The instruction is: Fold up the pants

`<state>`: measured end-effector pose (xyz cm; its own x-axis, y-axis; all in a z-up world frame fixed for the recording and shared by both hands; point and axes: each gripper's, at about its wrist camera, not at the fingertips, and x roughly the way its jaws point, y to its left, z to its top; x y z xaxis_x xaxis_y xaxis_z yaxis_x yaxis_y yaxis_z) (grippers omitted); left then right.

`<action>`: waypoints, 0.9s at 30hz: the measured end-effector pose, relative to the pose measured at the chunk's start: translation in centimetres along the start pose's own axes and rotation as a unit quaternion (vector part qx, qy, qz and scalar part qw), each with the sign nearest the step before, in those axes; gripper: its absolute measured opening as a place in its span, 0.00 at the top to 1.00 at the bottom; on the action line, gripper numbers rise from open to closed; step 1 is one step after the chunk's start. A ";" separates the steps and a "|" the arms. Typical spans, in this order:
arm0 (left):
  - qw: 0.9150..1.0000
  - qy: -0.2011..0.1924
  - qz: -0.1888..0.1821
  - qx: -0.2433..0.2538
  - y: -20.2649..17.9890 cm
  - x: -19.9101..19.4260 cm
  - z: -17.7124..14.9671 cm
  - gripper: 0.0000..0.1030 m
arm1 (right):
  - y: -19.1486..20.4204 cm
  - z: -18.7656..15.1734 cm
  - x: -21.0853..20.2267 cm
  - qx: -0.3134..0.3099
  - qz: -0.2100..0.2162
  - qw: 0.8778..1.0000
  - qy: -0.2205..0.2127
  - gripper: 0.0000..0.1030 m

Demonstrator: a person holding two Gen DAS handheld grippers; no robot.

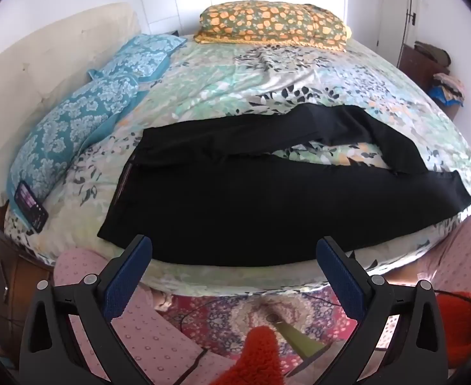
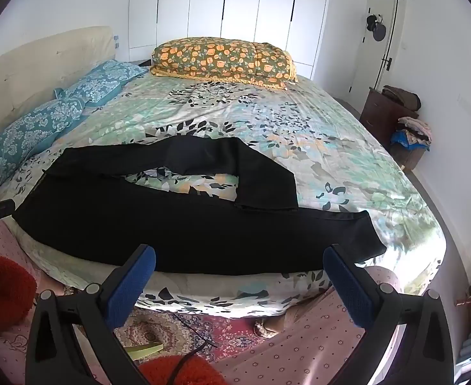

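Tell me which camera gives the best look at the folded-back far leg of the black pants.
The right wrist view: the far leg lies whole there, doubled back with its hem edge clear against the bedspread. The left wrist view shows the same leg stretched toward the right, its hem harder to make out.

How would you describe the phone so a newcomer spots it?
Start at the bed, then go to the two blue pillows by the headboard. The phone leans on the nearer pillow's end: small, dark, with a lit screen.

Black pants (image 1: 235, 199) spread flat along the bed's near edge, far leg bent, legs parted.
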<state>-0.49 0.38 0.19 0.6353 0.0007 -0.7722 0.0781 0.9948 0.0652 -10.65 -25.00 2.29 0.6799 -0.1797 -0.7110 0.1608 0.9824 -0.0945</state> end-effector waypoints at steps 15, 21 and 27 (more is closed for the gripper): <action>0.999 0.045 0.010 0.016 -0.4 2.3 -0.2 0.01 | -0.1 -0.3 1.2 0.000 0.000 0.999 0.042 0.00; 0.998 0.052 0.013 0.023 -0.7 2.7 -0.2 0.01 | -0.1 -0.4 1.5 -0.004 0.000 0.999 0.052 0.00; 0.998 0.058 0.014 0.026 -0.6 3.0 -0.4 0.01 | 0.8 -0.3 1.8 -0.021 0.003 0.998 0.063 0.00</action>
<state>1.08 -0.18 -2.43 0.5447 0.0437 -0.8375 0.1030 0.9876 0.1186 -9.55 -24.55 0.72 0.5848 -0.1693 -0.7933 0.1262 0.9851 -0.1172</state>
